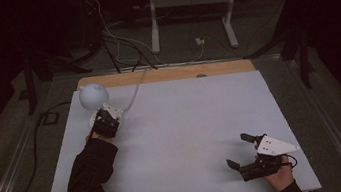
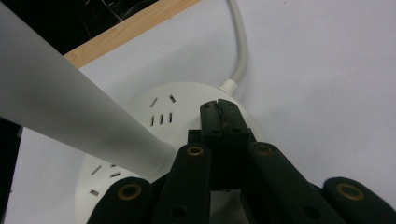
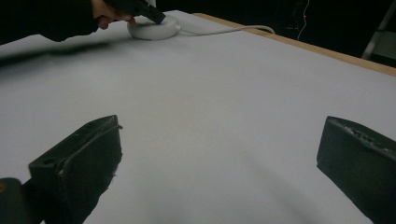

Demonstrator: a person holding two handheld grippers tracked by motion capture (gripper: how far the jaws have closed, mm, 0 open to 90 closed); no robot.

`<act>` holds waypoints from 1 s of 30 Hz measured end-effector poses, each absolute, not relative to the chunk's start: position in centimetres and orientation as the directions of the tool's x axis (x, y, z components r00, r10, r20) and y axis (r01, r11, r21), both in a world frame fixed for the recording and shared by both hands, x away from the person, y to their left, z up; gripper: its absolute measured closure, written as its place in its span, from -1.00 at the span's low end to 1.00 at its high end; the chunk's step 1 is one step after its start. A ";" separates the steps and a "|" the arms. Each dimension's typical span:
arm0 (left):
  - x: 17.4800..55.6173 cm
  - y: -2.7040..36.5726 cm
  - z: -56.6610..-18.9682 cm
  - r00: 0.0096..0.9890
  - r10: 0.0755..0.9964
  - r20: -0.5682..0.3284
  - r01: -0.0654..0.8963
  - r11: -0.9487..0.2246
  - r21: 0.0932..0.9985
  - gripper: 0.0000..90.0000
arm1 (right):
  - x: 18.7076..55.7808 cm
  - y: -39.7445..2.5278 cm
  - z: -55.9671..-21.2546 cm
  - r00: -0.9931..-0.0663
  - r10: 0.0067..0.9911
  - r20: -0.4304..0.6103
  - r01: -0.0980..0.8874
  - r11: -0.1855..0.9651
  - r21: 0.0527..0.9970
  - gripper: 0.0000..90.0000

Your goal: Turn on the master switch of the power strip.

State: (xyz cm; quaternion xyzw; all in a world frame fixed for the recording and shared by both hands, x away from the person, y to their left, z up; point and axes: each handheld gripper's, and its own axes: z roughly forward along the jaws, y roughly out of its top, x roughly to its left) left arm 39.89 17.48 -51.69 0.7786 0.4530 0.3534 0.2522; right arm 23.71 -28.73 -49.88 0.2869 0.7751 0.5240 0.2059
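Right gripper [image 1: 241,152]: near right of the desk [image 1: 194,138], held low over bare white surface, jaws wide apart, nothing between them; grey three-cornered plate on top.

Left gripper [image 1: 105,123]: far left, jaws closed together, tips pressed down on the top of a round white socket hub [image 2: 187,105]. Nothing appears clamped between them.

Socket hub: flat disc with several plug-slot groups on its upper face, lying on the desk near the far left corner, just short of the wooden edge strip [image 1: 165,74]. White power cord [image 2: 240,42] leaves its far side and runs off the desk.

Lamp [image 1: 93,95]: pale globe on a frosted stem rising from the hub; possibly plugged into it, joint unclear.

Handling note: the step looks like a press on a switch. Push straight down, keep clear of the stem, avoid sliding the hub.
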 end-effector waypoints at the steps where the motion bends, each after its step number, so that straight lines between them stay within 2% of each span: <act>1: 39.9 17.4 -51.7 0.340 0.883 0.325 0.525 -0.464 0.713 1.00 | 23.7 -28.7 -49.9 -0.751 0.661 -0.019 0.229 0.286 0.930 -1.00; 11: 40.2 16.8 -51.6 0.345 0.855 0.388 0.530 -0.518 0.671 1.00 | 23.6 -28.7 -49.8 -0.750 0.662 -0.018 0.228 0.284 0.931 -1.00; 14: 40.3 17.0 -51.4 0.333 0.879 0.340 0.539 -0.474 0.697 1.00 | 23.7 -28.8 -49.8 -0.746 0.666 -0.013 0.232 0.278 0.932 -1.00; 23: 40.0 16.8 -50.5 0.371 0.883 0.287 0.520 -0.454 0.724 1.00 | 23.7 -28.9 -49.7 -0.744 0.668 -0.016 0.227 0.275 0.934 -1.00; 30: 39.5 16.4 -49.2 0.381 0.877 0.293 0.491 -0.461 0.739 1.00 | 23.6 -28.9 -49.7 -0.743 0.669 -0.017 0.226 0.275 0.935 -1.00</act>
